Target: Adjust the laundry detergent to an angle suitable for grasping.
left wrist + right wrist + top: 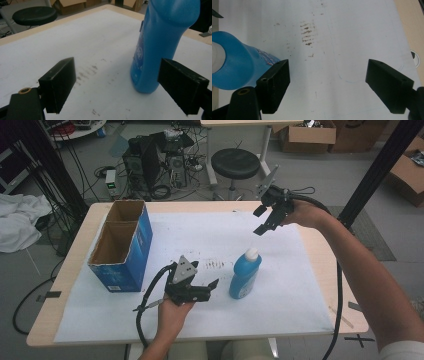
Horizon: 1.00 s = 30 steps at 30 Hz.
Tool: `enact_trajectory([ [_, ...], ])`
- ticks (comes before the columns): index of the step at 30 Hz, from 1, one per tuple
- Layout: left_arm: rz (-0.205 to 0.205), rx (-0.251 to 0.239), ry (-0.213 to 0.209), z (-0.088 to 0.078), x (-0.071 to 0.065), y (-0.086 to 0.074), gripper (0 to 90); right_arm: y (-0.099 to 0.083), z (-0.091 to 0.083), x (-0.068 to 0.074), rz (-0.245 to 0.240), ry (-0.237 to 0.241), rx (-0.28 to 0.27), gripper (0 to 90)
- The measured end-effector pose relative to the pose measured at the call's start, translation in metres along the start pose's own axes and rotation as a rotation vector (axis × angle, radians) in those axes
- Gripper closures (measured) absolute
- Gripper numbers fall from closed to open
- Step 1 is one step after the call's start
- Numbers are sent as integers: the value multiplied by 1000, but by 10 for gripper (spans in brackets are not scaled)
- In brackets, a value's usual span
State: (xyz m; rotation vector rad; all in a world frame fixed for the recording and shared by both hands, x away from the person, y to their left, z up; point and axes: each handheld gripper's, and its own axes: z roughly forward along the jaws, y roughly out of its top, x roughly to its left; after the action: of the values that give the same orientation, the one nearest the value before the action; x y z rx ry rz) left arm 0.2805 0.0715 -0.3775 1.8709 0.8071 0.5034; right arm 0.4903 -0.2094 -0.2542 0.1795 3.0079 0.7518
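On the paper-covered bench [300, 285] the blue bottle [245, 274] stood ungrasped; left gripper [212, 287] neared it, right gripper [261, 220] hovered, fingers of both spread.

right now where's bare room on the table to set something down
Bare white sheet right of the blue bottle toward the table's right edge, and between the cardboard box and the right gripper. Crowded where the left gripper nears the bottle.
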Motion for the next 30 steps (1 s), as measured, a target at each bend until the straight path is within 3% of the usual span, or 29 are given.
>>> enact_trajectory([
  [13,-15,-49,17,6,-20,-2,161,-1,-1,-1,3,-4,-7,199],
  [30,-19,-86,4,10,-37,-9,161,-1,-2,0,4,-5,-8,197],
])
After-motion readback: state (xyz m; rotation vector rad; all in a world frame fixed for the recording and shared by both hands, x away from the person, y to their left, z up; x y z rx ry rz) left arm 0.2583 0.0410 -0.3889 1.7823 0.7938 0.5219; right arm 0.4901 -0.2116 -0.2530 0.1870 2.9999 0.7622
